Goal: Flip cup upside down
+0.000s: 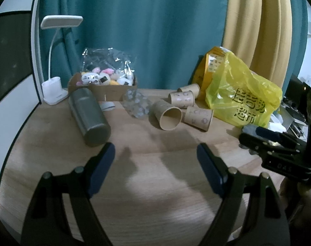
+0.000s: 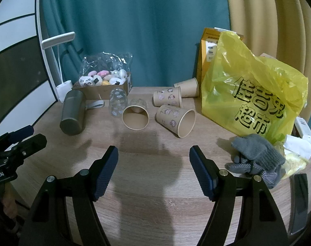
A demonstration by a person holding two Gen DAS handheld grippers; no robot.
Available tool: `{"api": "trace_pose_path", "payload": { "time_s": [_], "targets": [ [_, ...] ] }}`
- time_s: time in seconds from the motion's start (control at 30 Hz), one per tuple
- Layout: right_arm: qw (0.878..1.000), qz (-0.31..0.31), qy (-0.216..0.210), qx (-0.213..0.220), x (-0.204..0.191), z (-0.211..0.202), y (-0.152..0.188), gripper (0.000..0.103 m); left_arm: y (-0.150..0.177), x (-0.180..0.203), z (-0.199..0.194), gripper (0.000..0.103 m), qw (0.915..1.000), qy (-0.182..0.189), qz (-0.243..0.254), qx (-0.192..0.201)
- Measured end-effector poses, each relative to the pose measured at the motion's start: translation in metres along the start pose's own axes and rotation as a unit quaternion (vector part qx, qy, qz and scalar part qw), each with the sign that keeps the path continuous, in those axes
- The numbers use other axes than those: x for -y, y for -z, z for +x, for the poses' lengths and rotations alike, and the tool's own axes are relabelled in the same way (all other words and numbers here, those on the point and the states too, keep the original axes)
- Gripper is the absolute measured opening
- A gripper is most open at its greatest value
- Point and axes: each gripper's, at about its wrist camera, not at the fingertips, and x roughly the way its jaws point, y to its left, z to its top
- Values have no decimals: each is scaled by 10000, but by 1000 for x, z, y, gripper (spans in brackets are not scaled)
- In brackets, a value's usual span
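Note:
Several brown paper cups lie on their sides on the wooden table (image 2: pixel 155 184). One plain cup (image 1: pixel 167 114) (image 2: pixel 135 117) points its mouth toward me. A printed cup (image 1: pixel 198 115) (image 2: pixel 176 121) lies to its right. Another printed cup (image 1: pixel 181 98) (image 2: pixel 167 96) and a plain one (image 1: pixel 189 89) (image 2: pixel 187 90) lie behind. My left gripper (image 1: pixel 155 149) is open and empty, well short of the cups. My right gripper (image 2: pixel 153 151) is open and empty, also short of them. Each gripper shows at the edge of the other's view.
A grey metal flask (image 1: pixel 89 115) (image 2: pixel 73 112) lies at left. Clear glasses (image 2: pixel 117 102) stand beside the plain cup. A cardboard box of plush toys (image 2: pixel 103 82), a white lamp (image 1: pixel 53 90), a yellow bag (image 2: pixel 251 94) and grey gloves (image 2: pixel 255 157) ring the table.

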Motion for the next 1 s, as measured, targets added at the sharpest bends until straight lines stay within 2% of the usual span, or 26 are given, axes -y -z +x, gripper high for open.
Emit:
{"api": "trace_pose_path", "payload": {
  "time_s": [1.0],
  "targets": [
    [10000, 15, -3, -30, 0, 0, -2, 75, 1, 0, 1, 83, 10000, -6, -21, -29]
  ]
}}
